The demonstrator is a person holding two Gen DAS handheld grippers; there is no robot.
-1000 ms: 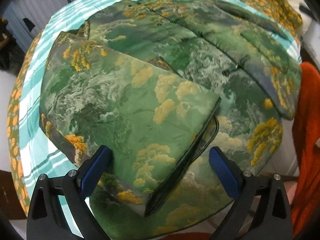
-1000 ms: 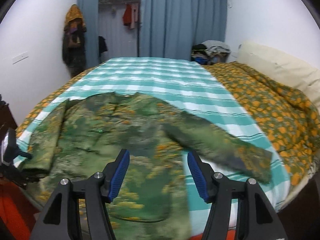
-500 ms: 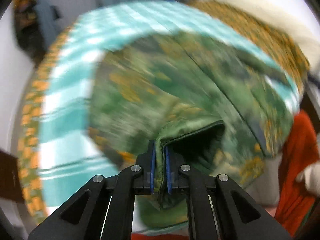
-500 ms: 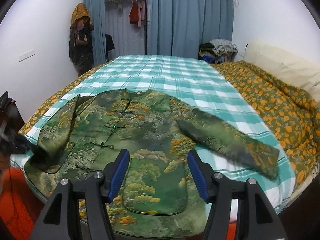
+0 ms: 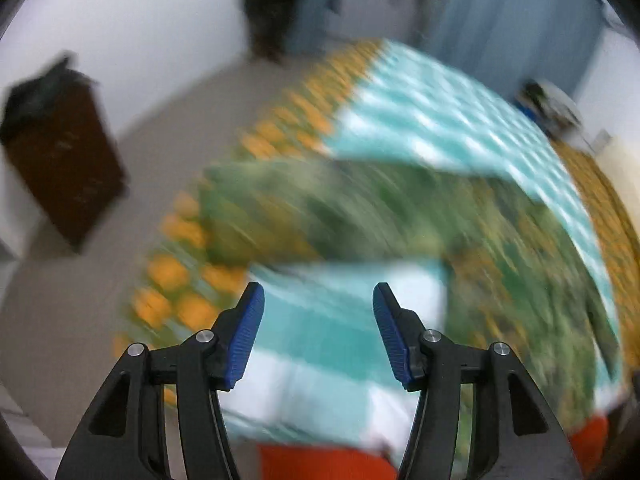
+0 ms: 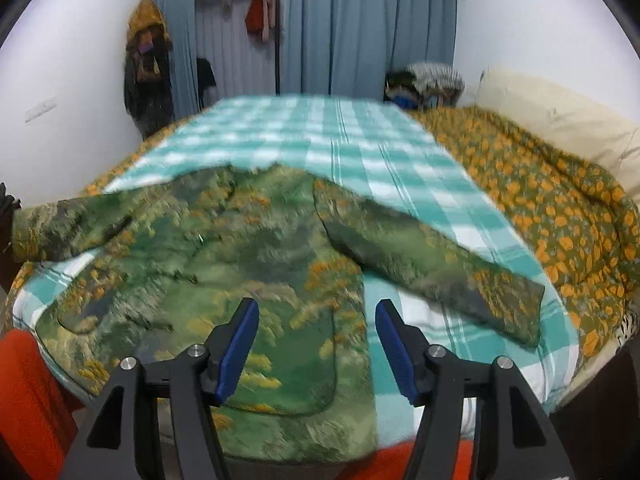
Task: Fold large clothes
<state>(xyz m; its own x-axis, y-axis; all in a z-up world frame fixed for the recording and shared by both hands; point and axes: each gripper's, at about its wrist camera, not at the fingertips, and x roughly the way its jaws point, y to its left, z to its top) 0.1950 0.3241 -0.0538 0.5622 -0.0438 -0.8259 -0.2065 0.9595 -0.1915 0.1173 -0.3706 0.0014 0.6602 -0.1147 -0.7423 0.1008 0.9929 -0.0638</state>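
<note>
Where the bed fills both wrist views, the items run left to right as follows. Dark wooden cabinet (image 5: 64,164), standing on the floor against the white wall, well apart from the bed. Left gripper (image 5: 318,334), blue pads apart and opening, nothing between them; it hangs over a bare patch of the teal checked sheet (image 5: 420,120) near the bed's corner, the whole view blurred. Green jacket (image 6: 248,264) with an orange and yellow tree print, lying flat and spread open on the sheet at the near edge of the bed, front side up; one sleeve (image 6: 60,226) stretches out to the left past the bed's edge, the other sleeve (image 6: 432,268) slants out to the right across the sheet. Right gripper (image 6: 316,346), blue pads apart and opening, empty, poised above the jacket's lower hem without touching it. Orange flowered quilt (image 6: 552,200), bunched along the right side of the bed, touching the sheet. Cream pillow (image 6: 560,120), behind the quilt against the wall. Blue curtains (image 6: 360,28) close the far side of the room.
</note>
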